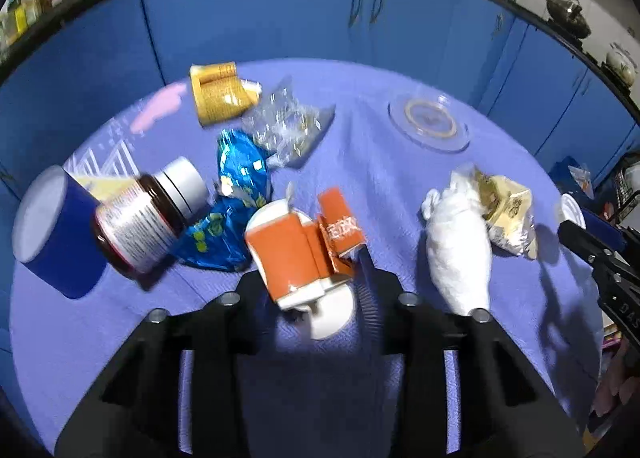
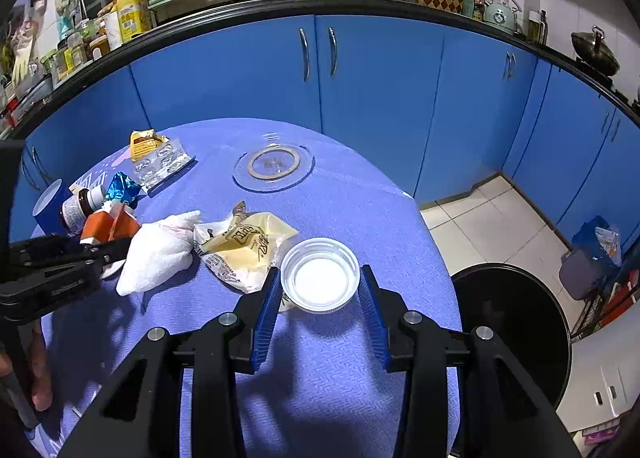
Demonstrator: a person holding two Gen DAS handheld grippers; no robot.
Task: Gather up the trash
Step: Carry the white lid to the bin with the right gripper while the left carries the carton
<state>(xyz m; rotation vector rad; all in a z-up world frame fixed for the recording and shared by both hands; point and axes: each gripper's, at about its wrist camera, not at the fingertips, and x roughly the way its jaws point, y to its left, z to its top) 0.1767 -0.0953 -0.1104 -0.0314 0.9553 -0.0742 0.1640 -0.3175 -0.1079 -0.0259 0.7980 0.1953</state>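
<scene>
My left tongs (image 1: 316,278) pinch the crushed orange-and-white carton (image 1: 296,254) over the worktop; my right tongs (image 2: 320,290) grip the white plastic cup (image 2: 320,276). Next, I judge: the black bin (image 2: 516,334).

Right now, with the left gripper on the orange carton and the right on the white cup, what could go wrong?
1. The left gripper seems to catch only the orange carton's near end; it may twist or slip when lifted.
2. The brown bottle lies tilted beside the carton and could roll if nudged.
3. The white cup sits near the table edge above the black bin; a slip could drop it.
</scene>
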